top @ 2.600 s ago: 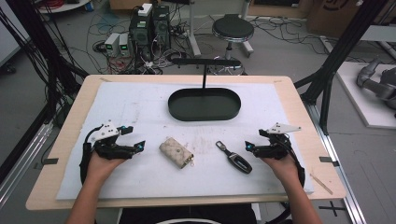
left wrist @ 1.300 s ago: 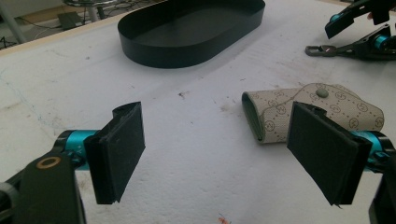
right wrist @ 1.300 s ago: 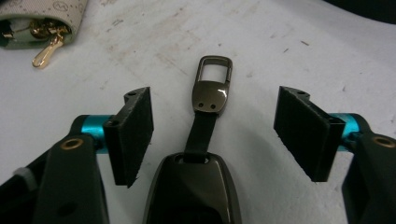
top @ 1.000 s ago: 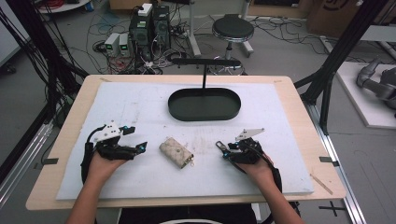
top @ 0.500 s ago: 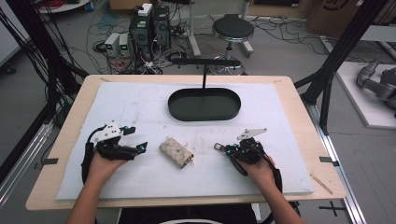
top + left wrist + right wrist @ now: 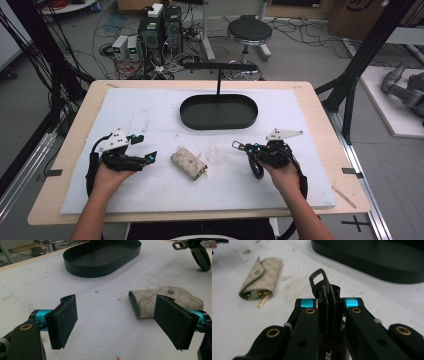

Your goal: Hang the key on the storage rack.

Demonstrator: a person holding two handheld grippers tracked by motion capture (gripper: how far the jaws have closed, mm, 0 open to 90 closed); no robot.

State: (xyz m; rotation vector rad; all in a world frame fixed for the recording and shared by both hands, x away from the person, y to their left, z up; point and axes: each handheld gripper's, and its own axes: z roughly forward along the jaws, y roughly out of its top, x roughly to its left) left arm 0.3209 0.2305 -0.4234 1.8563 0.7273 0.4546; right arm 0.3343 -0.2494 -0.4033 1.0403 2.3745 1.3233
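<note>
- My right gripper (image 6: 248, 149) has its jaws pinched tight on the key fob (image 6: 325, 291); in the right gripper view the pads press flat on either side of its body, so it cannot swing.
- The fob's metal loop (image 6: 318, 277) sticks out past the pad tips, left free, I judge, so the grip sits on the solid part rather than on the ring.
- In the high view the fob is at the right of the mat (image 6: 150, 107), near my edge, its loop end pointing left and far. I cannot tell whether it is lifted off the mat or resting on it.
- The black tray (image 6: 218, 111) lies far and centre, open side up, its stand rising behind it; it looks the likely place for the fob, with a clear path from my right hand (image 6: 285, 176).
- My left gripper (image 6: 143, 147) rests at the near left with jaws wide and nothing between them, aimed at the pouch (image 6: 189, 163).
- The pouch lies flat at near centre, just beyond my right-side pad in the left gripper view, untouched; its gold clasp (image 6: 262, 301) pokes out of the open end.
- I judge the left waits there so it can close on the pouch.
</note>
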